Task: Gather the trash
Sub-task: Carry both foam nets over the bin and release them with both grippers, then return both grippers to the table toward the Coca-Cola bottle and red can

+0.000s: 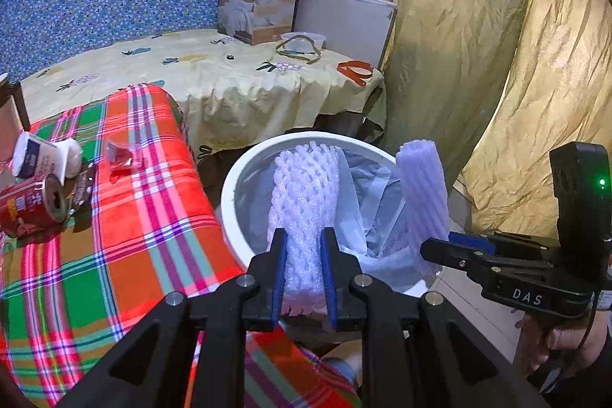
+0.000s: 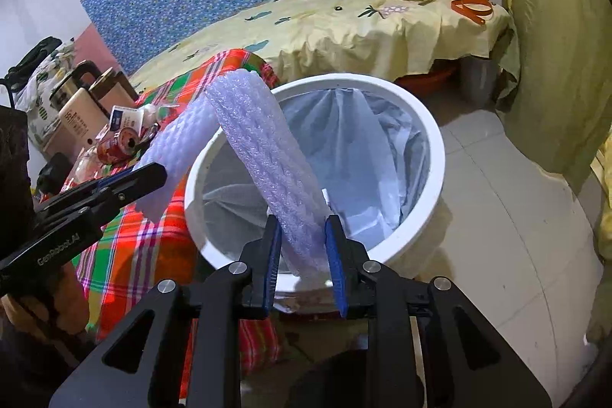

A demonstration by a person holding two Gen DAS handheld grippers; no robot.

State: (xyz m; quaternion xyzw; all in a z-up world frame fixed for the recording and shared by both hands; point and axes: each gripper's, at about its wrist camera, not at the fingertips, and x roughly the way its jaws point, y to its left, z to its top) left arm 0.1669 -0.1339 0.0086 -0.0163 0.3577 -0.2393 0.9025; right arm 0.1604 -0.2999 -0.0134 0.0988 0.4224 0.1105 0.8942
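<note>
Our left tool (image 1: 302, 268) and right tool (image 2: 302, 251) each clenched a foam net sleeve (image 1: 306, 201) over the lined white bin (image 2: 432, 155), neither dropped yet. At ten o'clock, a can (image 1: 32, 203) and wrappers (image 1: 120, 159) remained on the plaid-covered table (image 1: 153, 209).

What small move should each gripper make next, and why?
Probably open both. The left gripper and right gripper each clamp a white foam net sleeve over the lined white bin, so releasing should drop them in.
</note>
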